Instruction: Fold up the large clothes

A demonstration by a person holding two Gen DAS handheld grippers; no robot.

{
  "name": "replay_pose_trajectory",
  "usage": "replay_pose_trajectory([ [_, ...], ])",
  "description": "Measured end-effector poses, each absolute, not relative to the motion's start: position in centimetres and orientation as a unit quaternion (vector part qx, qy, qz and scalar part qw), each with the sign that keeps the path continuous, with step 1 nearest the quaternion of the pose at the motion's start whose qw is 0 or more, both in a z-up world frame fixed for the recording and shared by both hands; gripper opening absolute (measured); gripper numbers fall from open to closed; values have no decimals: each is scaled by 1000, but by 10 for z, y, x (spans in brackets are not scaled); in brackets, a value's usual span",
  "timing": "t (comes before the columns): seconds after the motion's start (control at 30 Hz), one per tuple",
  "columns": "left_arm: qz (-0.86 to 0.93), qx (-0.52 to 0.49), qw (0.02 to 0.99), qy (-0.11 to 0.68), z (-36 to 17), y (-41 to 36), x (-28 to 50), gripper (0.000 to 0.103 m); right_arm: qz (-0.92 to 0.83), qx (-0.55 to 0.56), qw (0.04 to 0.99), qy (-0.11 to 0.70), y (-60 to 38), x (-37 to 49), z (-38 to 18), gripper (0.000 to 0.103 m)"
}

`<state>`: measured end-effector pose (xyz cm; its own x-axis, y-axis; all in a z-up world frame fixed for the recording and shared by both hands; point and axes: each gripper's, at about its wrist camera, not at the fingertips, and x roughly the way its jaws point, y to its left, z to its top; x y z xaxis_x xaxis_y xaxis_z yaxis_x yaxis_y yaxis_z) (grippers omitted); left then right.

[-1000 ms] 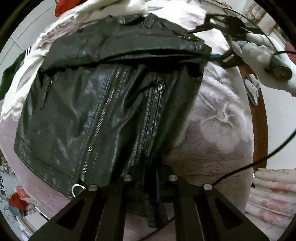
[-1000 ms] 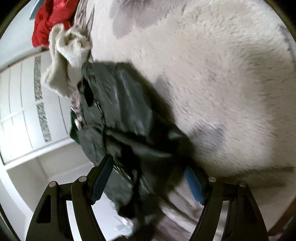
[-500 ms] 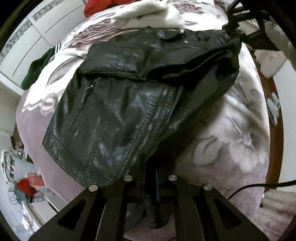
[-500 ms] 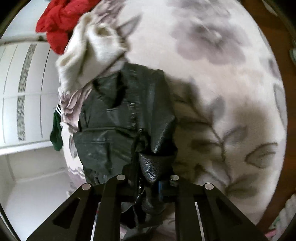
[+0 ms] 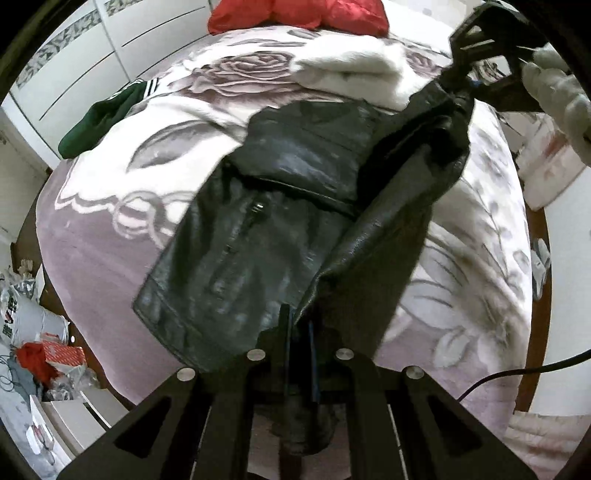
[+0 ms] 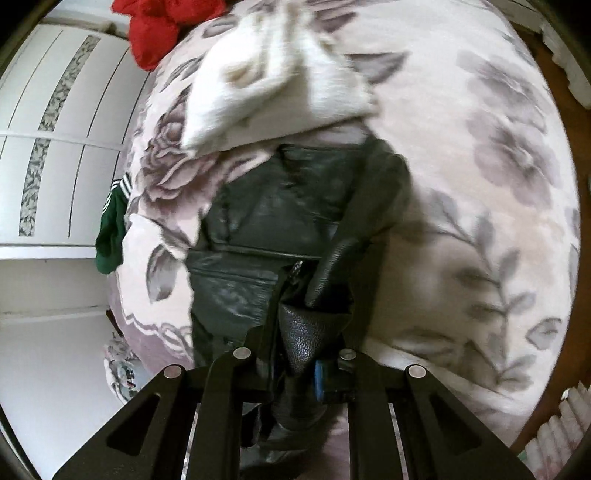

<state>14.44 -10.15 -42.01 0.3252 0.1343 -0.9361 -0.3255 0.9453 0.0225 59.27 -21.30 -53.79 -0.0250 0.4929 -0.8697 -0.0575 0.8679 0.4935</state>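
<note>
A black leather jacket [image 5: 280, 221] lies on a floral blanket [image 5: 129, 192] on the bed, its near side lifted off the bed. My left gripper [image 5: 299, 354] is shut on the jacket's lower edge. My right gripper [image 6: 295, 354] is shut on another edge of the jacket [image 6: 266, 229]. In the left wrist view the right gripper [image 5: 476, 48] shows at the upper right, held by a white-gloved hand, with the jacket's edge hanging from it. The fold of leather between the two grippers is raised above the blanket.
A white fluffy garment [image 5: 354, 70] lies just beyond the jacket, with red clothing [image 5: 295, 14] behind it. A green garment [image 5: 103, 118] lies at the bed's left edge. White wardrobe doors [image 6: 48, 129] stand beside the bed. Bags and clutter [image 5: 33, 354] sit on the floor.
The right gripper has closed on the jacket's edge. Both grippers have lifted the jacket's near side up and carried it towards the far side of the bed.
</note>
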Motion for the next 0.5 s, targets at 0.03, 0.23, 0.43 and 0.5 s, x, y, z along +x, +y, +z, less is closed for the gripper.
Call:
replay_pose_trajectory([
  [0.03,142,-94,809,562,-419,-92,145,5,205,150,682,686,-197,595,-535,15],
  [0.23,136,-186,796,560,-436,-18,147,5,214,104,674,700,-93,617,-551,15],
  [0.43,135,-277,766,564,-484,62,154,5,187,52,661,725,0,632,-607,15],
  [0.5,127,-291,755,574,-501,76,156,6,174,29,654,736,25,635,-629,15],
])
